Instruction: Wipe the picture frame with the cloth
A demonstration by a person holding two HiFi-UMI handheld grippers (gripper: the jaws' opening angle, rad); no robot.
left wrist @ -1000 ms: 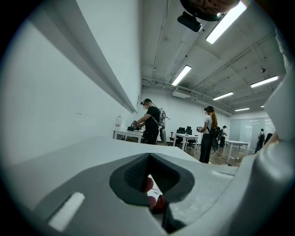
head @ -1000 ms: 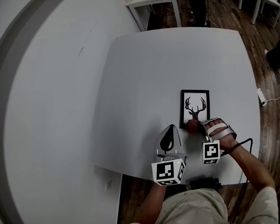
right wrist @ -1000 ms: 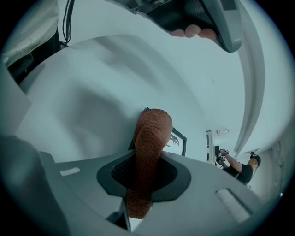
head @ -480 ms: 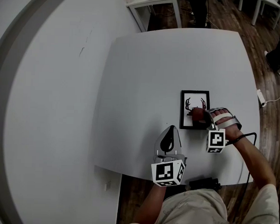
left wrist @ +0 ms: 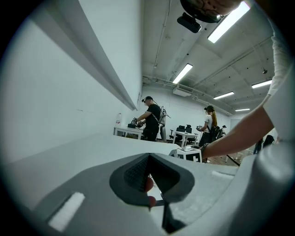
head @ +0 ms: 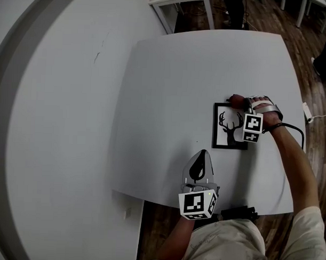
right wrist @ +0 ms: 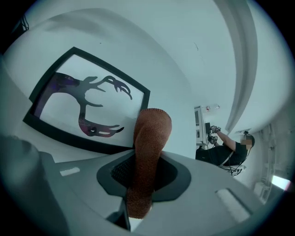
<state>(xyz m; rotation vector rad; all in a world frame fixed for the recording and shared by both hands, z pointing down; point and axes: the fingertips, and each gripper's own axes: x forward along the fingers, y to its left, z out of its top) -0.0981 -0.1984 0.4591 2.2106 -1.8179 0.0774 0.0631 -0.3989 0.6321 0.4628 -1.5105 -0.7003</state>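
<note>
since the picture frame (head: 230, 133) is the thing to go by: it lies flat on the pale worktop (head: 170, 89), long axis running straight away from the person, short sides near and far. black border, white inside, with a dark antlered deer head whose antlers point to the far end.

right gripper (head: 243, 102) is at the frame's far edge by the right corner, pinching a folded rust-brown cloth (head: 236, 100). in the right gripper view the cloth (right wrist: 150, 138) sticks out past the gripper (right wrist: 145, 173) and its tip sits over the frame's (right wrist: 87, 108) border, can't tell if it's actually pressing down.

left gripper (head: 203, 153) rests on the worktop just off the frame's near left corner, closer to the person, pressed together with nothing in it. same in its own view (left wrist: 150, 186).

room stuff: white wall (head: 46, 122) left of the frame, dark wood floor (head: 310, 30) beyond, another white table (head: 178, 0) further off. left gripper view shows ceiling strip lights and two people (left wrist: 150, 117) at tables. only print is the black and white square markers on the gripper cubes.
</note>
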